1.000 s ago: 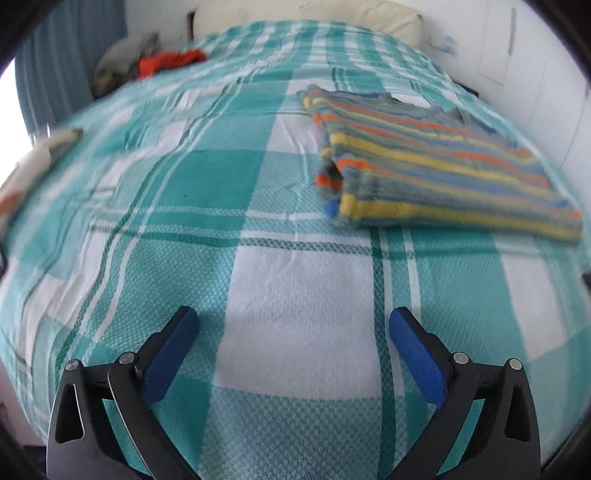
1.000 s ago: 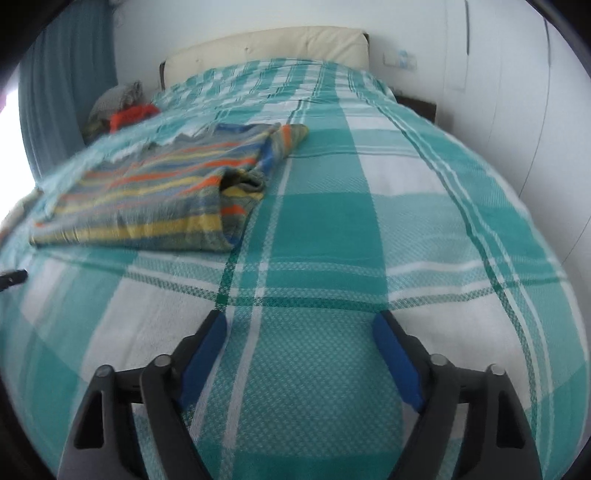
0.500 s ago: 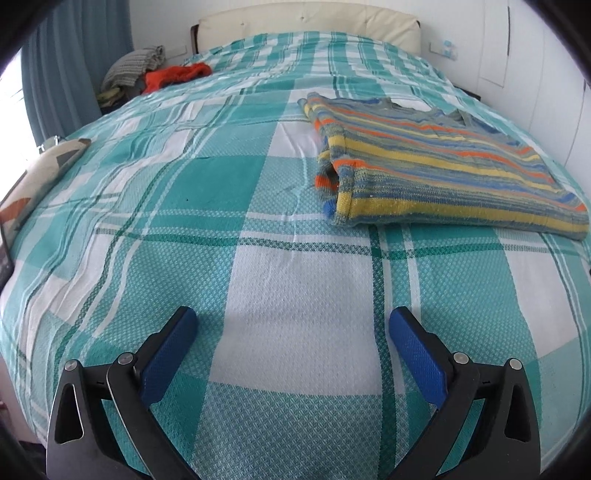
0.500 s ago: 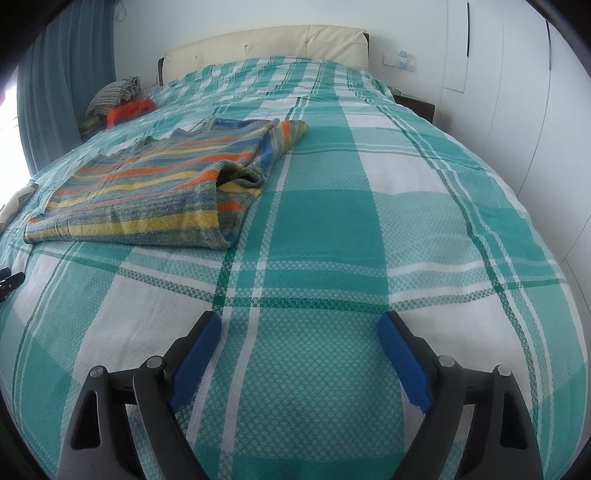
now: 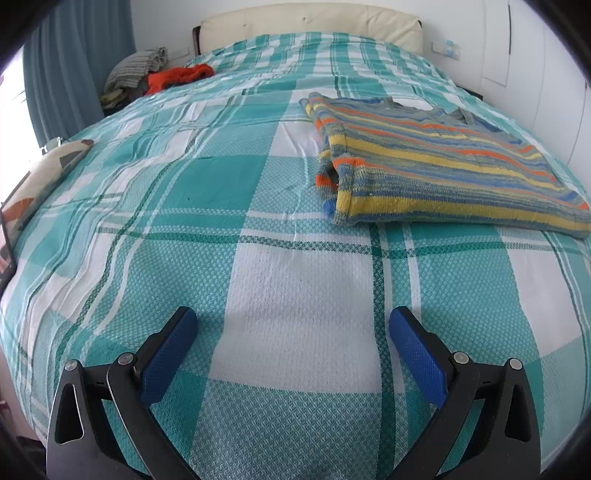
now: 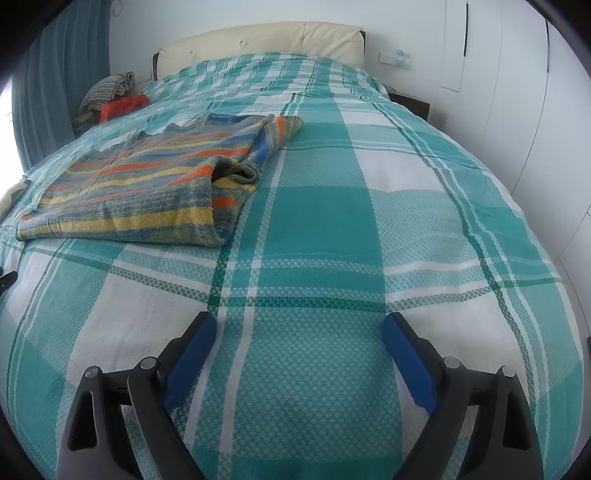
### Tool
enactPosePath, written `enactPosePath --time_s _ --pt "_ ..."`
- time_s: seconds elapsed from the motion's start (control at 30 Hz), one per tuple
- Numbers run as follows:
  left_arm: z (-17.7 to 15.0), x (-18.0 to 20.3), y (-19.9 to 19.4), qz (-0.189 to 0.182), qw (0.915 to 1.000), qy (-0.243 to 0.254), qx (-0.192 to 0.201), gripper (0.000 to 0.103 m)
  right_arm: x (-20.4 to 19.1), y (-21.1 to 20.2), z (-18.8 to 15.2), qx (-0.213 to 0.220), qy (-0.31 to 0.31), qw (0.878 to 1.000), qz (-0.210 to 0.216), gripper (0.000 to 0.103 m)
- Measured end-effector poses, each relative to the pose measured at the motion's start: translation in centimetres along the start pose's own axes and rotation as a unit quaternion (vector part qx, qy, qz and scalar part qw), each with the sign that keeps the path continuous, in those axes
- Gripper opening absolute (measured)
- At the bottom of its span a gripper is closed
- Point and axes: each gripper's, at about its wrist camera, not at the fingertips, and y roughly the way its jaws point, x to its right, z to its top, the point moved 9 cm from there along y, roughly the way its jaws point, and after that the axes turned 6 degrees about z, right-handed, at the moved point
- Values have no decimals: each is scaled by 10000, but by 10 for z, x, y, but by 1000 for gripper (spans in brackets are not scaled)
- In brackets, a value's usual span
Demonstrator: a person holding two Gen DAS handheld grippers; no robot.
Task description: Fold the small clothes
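Note:
A striped knit sweater point(image 5: 439, 166), in yellow, orange, blue and grey, lies flat on the teal plaid bedspread point(image 5: 221, 184) with its sleeves folded in. In the left wrist view it lies ahead and to the right; in the right wrist view the sweater point(image 6: 147, 184) lies ahead and to the left. My left gripper point(image 5: 293, 325) is open and empty, above the bedspread short of the sweater's near hem. My right gripper point(image 6: 299, 328) is open and empty, to the right of the sweater.
A pile of clothes with an orange piece point(image 5: 177, 77) sits at the far left by the cream headboard point(image 5: 310, 18). A patterned cushion point(image 5: 40, 177) lies at the bed's left edge. White cupboards point(image 6: 517, 92) line the right side. A blue curtain point(image 5: 66, 74) hangs at left.
Both grippers have drawn back and risen a little, so the sweater sits farther off and more of the headboard shows. Both stayed open.

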Motion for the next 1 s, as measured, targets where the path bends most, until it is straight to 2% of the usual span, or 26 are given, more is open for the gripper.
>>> enactPosePath --time_s 1.0 --pt "1 1 0 190 9998 -14 -11 102 0 0 0 25 20 10000 -21 93"
